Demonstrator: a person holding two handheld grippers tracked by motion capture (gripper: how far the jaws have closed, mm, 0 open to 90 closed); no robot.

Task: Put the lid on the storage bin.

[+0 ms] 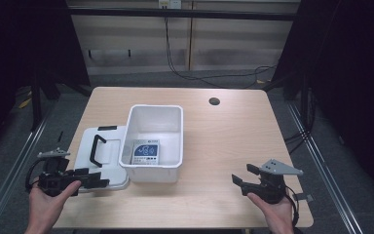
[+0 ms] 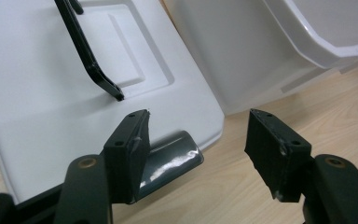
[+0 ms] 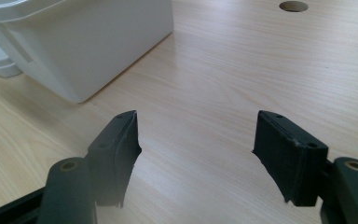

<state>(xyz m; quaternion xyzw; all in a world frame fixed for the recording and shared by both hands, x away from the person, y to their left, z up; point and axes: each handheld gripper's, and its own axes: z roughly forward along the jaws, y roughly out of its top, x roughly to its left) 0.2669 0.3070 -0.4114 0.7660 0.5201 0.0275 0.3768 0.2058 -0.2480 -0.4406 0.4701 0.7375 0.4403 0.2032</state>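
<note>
The lid (image 1: 102, 156), lying left of the bin (image 1: 153, 141) at the table's near left, looked light, stiff and slick, best taken by its black handle (image 1: 96, 150); the left gripper (image 1: 95, 181) gaped empty over its near corner, the right gripper (image 1: 243, 176) likewise empty.

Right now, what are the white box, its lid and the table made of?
The box and lid look like smooth white plastic: glossy, with molded rims. The lid's handle seems black plastic. The table looks like pale wood or wood-look laminate, with a visible grain.
</note>
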